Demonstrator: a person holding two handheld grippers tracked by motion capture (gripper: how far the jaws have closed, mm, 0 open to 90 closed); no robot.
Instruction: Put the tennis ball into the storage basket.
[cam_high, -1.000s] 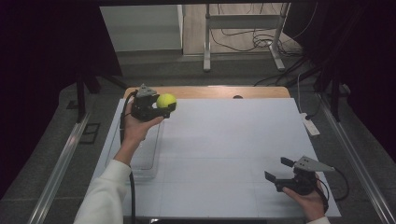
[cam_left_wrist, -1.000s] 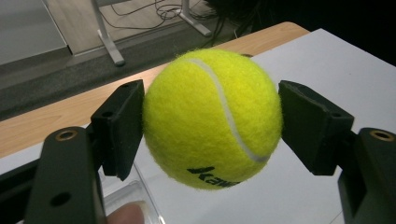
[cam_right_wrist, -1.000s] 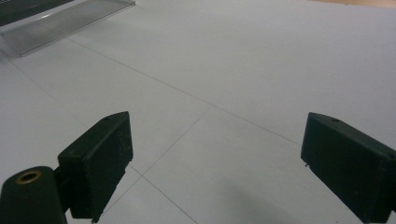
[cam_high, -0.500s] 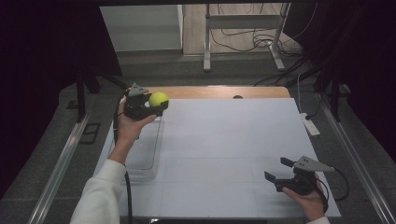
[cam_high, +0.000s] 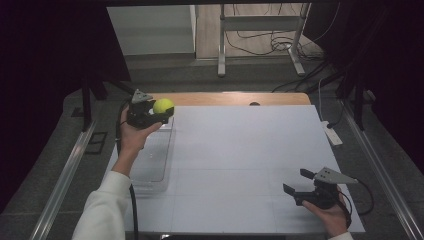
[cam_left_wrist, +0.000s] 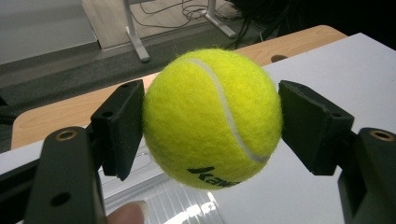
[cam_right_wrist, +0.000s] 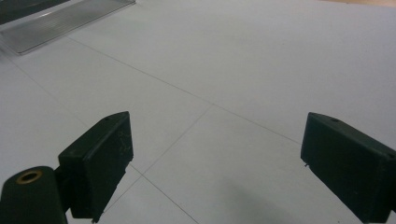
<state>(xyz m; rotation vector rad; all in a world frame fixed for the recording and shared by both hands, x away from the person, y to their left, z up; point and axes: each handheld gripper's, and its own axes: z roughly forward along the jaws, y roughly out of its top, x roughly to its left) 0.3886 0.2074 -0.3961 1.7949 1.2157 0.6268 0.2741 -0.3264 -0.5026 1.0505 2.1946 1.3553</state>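
The left tongs (cam_high: 167, 113) are clenched on a fuzzy yellow-green tennis ball (cam_high: 163, 105) w/ a white seam and black lettering; in the left gripper view both black pads press its sides (cam_left_wrist: 212, 116). Landmark: the clear plastic tray (cam_high: 152, 165), a shallow rectangular bin lying along the left edge of the white-topped desk (cam_high: 250, 160). The ball hangs in the air just past the tray's far end, above the desk's far-left corner, not resting on anything. A fingertip shows below the ball in the left gripper view, w/ the tray's ridged wall (cam_left_wrist: 182, 205) under it.

The right tongs (cam_high: 302, 182) are released, nothing between the jaws; they sit low over the desk well away from the tray, at the near-right corner. The right gripper view has the wide-apart pads over bare white surface w/ thin grid lines, tray edge (cam_right_wrist: 60, 23) far off at top left.

Step in hand, as a judgement: carry phase, ball gripped and lifted, held by the tray's far end, prob. either just taken out or about to go in. Can't tell which.

Next move would call for keeping the squeeze firm since a round ball can roll out of flat pads, bringing it over the chosen spot, lowering close before letting go so it doesn't bounce or roll off the desk edge nearby.
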